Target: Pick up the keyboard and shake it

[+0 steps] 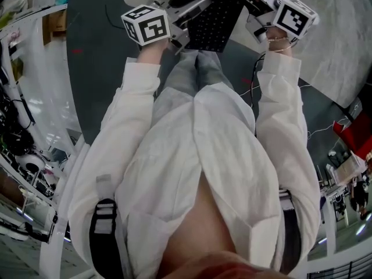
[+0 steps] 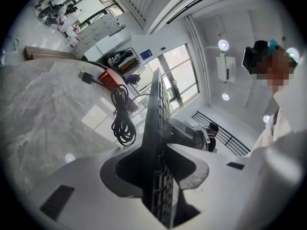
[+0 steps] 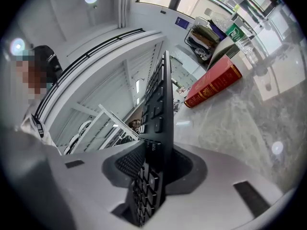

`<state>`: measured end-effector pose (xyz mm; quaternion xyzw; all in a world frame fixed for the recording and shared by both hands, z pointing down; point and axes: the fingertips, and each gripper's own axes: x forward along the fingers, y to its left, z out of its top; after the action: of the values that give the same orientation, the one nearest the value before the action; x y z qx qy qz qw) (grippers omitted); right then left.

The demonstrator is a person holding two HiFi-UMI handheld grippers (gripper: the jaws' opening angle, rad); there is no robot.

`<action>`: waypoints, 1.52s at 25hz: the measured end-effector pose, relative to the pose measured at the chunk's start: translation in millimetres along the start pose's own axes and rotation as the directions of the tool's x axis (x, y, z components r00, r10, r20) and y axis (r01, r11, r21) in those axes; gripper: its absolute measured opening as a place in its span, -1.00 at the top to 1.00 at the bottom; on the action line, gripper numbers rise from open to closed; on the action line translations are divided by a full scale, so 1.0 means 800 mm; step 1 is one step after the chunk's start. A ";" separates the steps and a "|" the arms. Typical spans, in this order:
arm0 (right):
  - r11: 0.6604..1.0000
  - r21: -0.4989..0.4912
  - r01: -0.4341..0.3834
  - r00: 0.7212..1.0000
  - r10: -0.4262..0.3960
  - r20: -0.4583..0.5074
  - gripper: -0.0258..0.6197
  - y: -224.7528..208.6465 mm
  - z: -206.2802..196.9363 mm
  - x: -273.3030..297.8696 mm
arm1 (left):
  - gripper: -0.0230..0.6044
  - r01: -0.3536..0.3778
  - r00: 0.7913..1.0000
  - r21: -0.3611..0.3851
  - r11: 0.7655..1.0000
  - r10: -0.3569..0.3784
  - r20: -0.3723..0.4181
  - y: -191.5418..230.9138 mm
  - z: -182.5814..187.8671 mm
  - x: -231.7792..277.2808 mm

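Holding keyboard (image 1: 214, 17) up off the table (image 3: 249, 128), out front between both hands, turned edge-on. Gripping one short end with left tongs (image 2: 160, 176), the other with right tongs (image 3: 151, 174); both closed on the slab, seated deep in each notch.

Judging as thin, stiff, light plastic: should shake as one piece with little flex. Likely slick on the back and over the keycaps, so expect creep under hard shakes. Best to hold at both ends, pads on the frame, not on the lip only. Might be weaker on the left: can see a dark gap beside the slab there.

Around: coiled cable (image 2: 122, 121) and red book (image 3: 213, 83) on the table, bottle (image 3: 238, 35) behind the book, all well apart from the keyboard. Nothing in the shake path; just keep clear of the table edge and own torso.
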<state>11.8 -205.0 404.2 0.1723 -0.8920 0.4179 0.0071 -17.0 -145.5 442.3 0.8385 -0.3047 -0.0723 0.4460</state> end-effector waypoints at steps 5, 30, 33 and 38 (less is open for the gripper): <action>1.000 0.002 -0.013 1.000 0.013 0.010 0.49 -0.007 -0.004 -0.001 | 0.48 0.006 1.000 -0.026 1.000 -0.006 -0.017 0.005 -0.012 0.003; 1.000 0.030 0.005 1.000 -0.005 0.010 0.57 -0.025 -0.009 0.004 | 0.36 -0.107 0.986 0.119 0.987 0.120 -0.112 0.027 -0.008 0.007; 1.000 0.028 0.004 1.000 -0.004 -0.003 0.56 -0.024 -0.009 0.005 | 0.35 -0.110 0.987 0.112 0.988 0.122 -0.105 0.026 -0.008 0.006; 1.000 0.021 0.011 1.000 -0.010 -0.014 0.56 -0.026 -0.011 0.006 | 0.31 -0.085 0.991 0.104 0.991 0.094 -0.091 0.023 -0.004 0.004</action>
<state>12.7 -212.1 426.6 0.1741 -0.8866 0.4283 0.0137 -21.6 -153.0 459.3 0.8477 -0.3236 0.0034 0.4204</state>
